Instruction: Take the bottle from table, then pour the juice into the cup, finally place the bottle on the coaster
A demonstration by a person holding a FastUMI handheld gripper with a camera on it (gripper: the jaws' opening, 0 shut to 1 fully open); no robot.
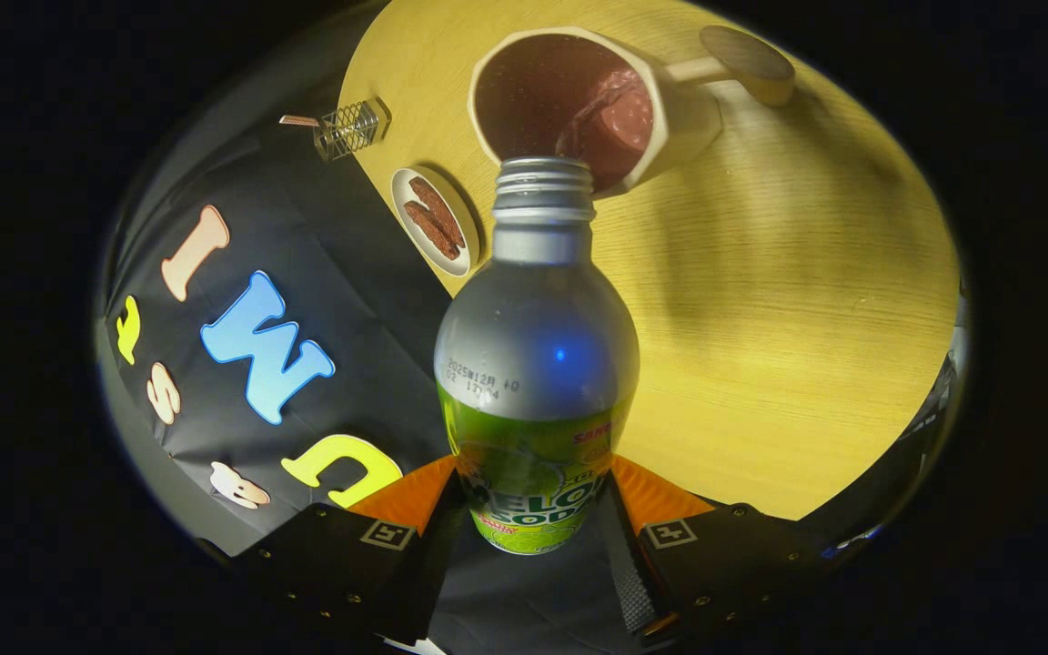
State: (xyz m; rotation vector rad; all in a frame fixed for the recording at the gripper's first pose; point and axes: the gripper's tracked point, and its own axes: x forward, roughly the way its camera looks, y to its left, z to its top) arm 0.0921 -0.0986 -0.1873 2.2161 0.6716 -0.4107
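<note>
Between claw [531,509] fingers, bottle [538,364] over cup [579,109].

Bottle [538,364] label reads "MELON SODA" in big dark letters on green, w/ a small red brand word above, cut off. Silver shoulder has a printed date code, approx "2025", rest too faint to read.

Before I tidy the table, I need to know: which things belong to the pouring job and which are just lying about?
Job: bottle, clamped between the gripper fingers, mouth over the cup; coaster beyond the cup.
Lying about: small plate of snacks; wire-mesh holder.
</note>
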